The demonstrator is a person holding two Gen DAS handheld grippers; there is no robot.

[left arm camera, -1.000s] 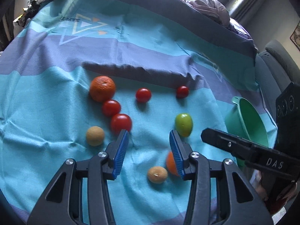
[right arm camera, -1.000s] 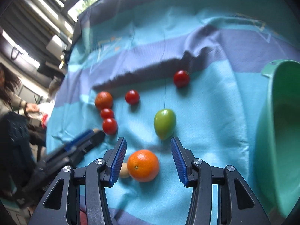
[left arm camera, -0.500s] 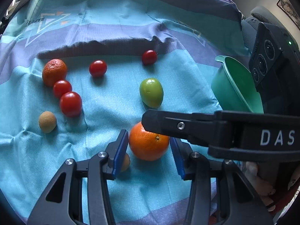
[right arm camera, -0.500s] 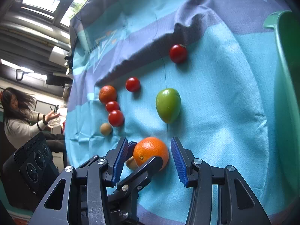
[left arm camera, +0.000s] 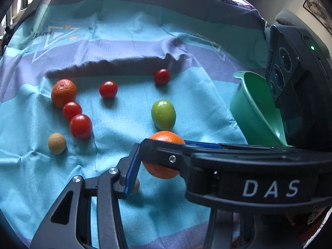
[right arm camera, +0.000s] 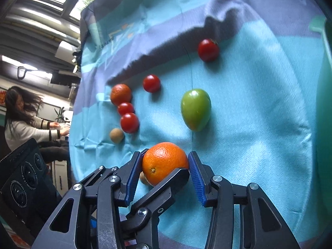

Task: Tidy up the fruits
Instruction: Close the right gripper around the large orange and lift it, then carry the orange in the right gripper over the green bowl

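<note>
A large orange (right arm camera: 165,162) (left arm camera: 164,155) lies on the teal cloth between both grippers. My right gripper (right arm camera: 164,174) is shut on it, both blue pads touching its sides. My left gripper (left arm camera: 157,166) also straddles the orange; its left pad touches it and its right finger is hidden behind the right gripper. A green fruit (left arm camera: 163,115) (right arm camera: 196,109) lies just beyond. A second orange (left arm camera: 64,93), several red tomatoes (left arm camera: 81,126) and a small tan fruit (left arm camera: 57,143) lie to the left. Another tan fruit (left arm camera: 134,187) sits under the left finger.
A green bowl (left arm camera: 255,112) stands at the right, its rim also at the right edge of the right wrist view (right arm camera: 323,62). A fold in the cloth (left arm camera: 116,66) runs behind the fruits. A person sits off to the left (right arm camera: 22,118).
The right gripper has closed onto the large orange. The left gripper has drawn nearer and now overlaps the right one around the same orange.
</note>
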